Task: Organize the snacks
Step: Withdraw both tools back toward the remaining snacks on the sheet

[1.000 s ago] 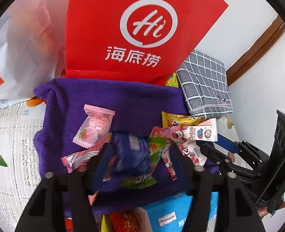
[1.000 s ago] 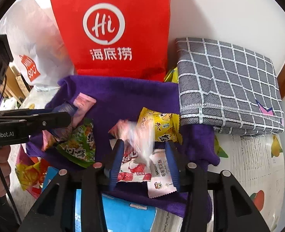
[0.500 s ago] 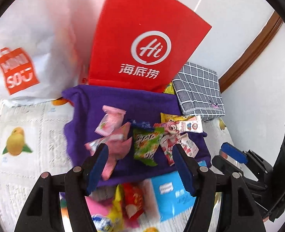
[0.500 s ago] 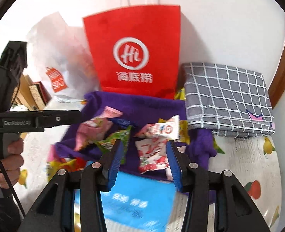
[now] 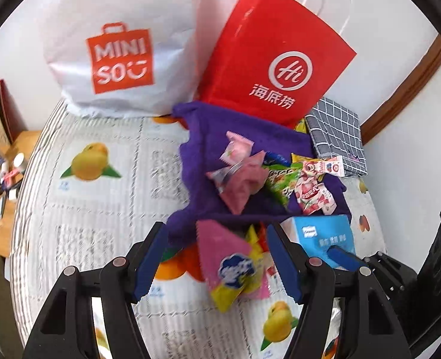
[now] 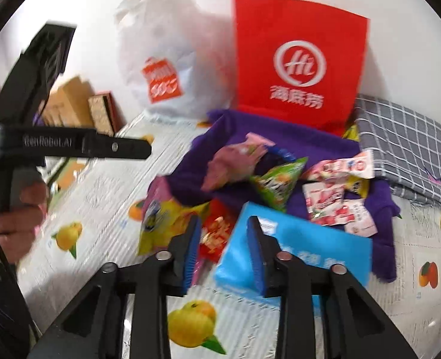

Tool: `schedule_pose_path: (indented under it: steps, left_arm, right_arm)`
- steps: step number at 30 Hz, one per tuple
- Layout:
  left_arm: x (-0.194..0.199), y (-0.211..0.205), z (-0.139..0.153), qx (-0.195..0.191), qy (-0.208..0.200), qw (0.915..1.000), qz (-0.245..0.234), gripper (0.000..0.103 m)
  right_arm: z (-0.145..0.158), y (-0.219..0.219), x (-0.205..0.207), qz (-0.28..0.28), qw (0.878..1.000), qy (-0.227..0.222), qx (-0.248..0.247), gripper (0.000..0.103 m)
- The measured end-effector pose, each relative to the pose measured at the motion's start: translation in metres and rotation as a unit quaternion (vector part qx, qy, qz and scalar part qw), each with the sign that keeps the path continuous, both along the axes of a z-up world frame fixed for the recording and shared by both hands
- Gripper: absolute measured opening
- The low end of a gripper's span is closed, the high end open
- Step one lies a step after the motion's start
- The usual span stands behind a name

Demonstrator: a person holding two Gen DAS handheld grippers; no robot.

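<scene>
Snacks [image 5: 251,176] now lie on the purple cloth [image 5: 196,161]; both grippers have backed off nearward.
Left gripper [image 5: 214,261] jaws apart, empty; right gripper [image 6: 223,251] closing on seemingly nothing, though blurred.

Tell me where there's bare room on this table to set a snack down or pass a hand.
Free: the fruit-print tablecloth left of the purple towel, in front of the white Miniso bag; also the near edge. Crowded: the towel, strewn with packets, and its near side, where the pink-and-yellow packet and blue box lie.
</scene>
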State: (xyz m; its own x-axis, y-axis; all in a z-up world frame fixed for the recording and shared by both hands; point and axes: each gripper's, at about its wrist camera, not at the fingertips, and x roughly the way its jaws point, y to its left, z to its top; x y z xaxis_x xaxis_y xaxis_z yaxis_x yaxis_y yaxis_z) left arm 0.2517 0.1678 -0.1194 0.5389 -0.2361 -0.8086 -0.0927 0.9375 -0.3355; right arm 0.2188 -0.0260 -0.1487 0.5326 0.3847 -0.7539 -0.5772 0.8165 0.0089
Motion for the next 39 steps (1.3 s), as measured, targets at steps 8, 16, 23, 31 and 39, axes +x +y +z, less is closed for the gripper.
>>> schedule_pose_path:
  steps: [8,16,23,31,39]
  left_arm:
    - [-0.013,0.012,-0.006,-0.010,0.002,0.9999,-0.006,0.066]
    - [-0.026,0.022,-0.008,-0.009,0.002,1.0000,-0.002,0.066]
    - [-0.036,0.021,-0.010,-0.009,0.005,1.0000,-0.001,0.066]
    - [-0.056,0.022,-0.010,-0.007,0.008,0.9999,0.011,0.066]
    - [-0.074,0.007,-0.007,-0.007,0.006,0.9999,0.009,0.066]
  right_arm:
    - [-0.028,0.031,-0.017,0.040,0.997,-0.015,-0.060,0.028]
    - [-0.059,0.049,-0.023,0.042,0.988,-0.036,-0.143,0.024]
    - [-0.073,0.053,-0.017,0.028,0.983,-0.064,-0.171,0.003]
    - [-0.041,0.031,-0.038,0.018,0.993,-0.065,-0.092,0.000]
    - [-0.011,-0.011,-0.087,0.009,0.999,-0.046,-0.013,0.000]
